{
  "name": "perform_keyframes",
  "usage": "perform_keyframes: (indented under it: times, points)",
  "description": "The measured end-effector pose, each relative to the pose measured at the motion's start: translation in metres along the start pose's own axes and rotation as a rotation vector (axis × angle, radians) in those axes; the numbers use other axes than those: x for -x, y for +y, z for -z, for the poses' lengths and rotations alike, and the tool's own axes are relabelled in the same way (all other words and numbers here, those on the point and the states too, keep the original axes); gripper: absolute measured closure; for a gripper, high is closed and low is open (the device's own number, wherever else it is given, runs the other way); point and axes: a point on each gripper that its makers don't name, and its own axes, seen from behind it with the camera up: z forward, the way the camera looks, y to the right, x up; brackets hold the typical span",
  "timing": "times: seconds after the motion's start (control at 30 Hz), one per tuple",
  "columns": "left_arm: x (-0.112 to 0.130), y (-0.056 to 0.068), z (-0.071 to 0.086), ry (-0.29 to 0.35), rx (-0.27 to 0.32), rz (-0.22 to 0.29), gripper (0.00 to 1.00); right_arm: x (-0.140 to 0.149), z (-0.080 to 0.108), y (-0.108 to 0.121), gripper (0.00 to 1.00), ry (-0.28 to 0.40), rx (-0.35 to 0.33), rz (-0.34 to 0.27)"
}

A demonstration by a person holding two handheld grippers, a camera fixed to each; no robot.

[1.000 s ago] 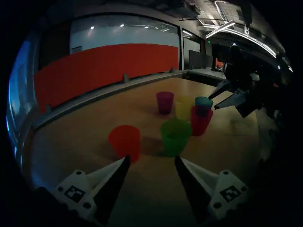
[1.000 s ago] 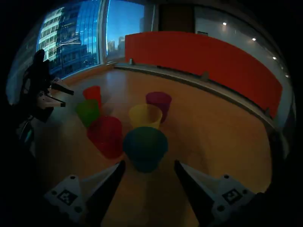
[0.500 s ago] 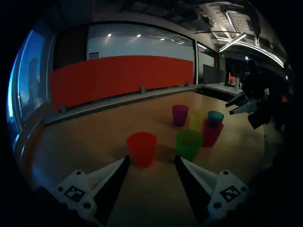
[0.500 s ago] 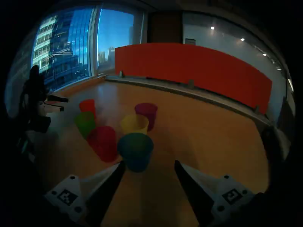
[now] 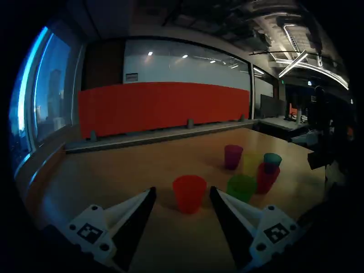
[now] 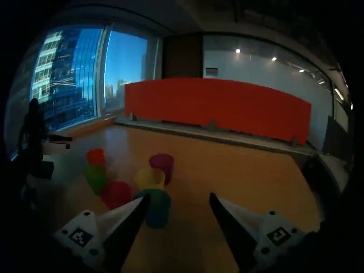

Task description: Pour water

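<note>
We show the left claw (image 5: 182, 190) spread, orange cup (image 5: 189, 194) just ahead of its gap; right claw (image 6: 179, 196) spread, teal cup (image 6: 158, 210) before its left finger (image 6: 129, 219).

I seem to be working in a high-rise office: a long pale wooden counter (image 5: 113, 173), a red divider panel (image 5: 159, 107), a frosted glass wall (image 5: 182, 63), strip ceiling lights (image 5: 298, 67) and tall windows (image 6: 68, 77) facing glass towers.

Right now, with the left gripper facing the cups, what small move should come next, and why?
Probably ease the left gripper forward a little, then close. Its jaws stand open, and the translucent orange-red plastic cup sits upright on the wooden table just ahead, roughly in line with the gap between them, not yet gripped.
</note>
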Motion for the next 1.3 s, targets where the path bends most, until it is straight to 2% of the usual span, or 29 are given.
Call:
perform_keyframes:
  times: [0.37,0.8,0.97,1.3]
  points:
    - [-0.012,-0.015,0.007,0.063,-0.076,0.017,0.13,-0.032,-0.008,0.004,0.00,0.140,0.083,0.000]
    - [-0.040,-0.026,0.017,0.171,-0.156,0.018,0.13,-0.055,-0.007,0.024,0.00,0.286,0.241,-0.075]
    - [-0.051,-0.025,0.020,0.207,-0.173,0.028,0.13,-0.061,-0.006,0.029,0.01,0.322,0.276,-0.103]
    - [-0.067,-0.029,0.025,0.271,-0.220,0.042,0.13,-0.066,-0.009,0.026,0.01,0.352,0.307,-0.116]
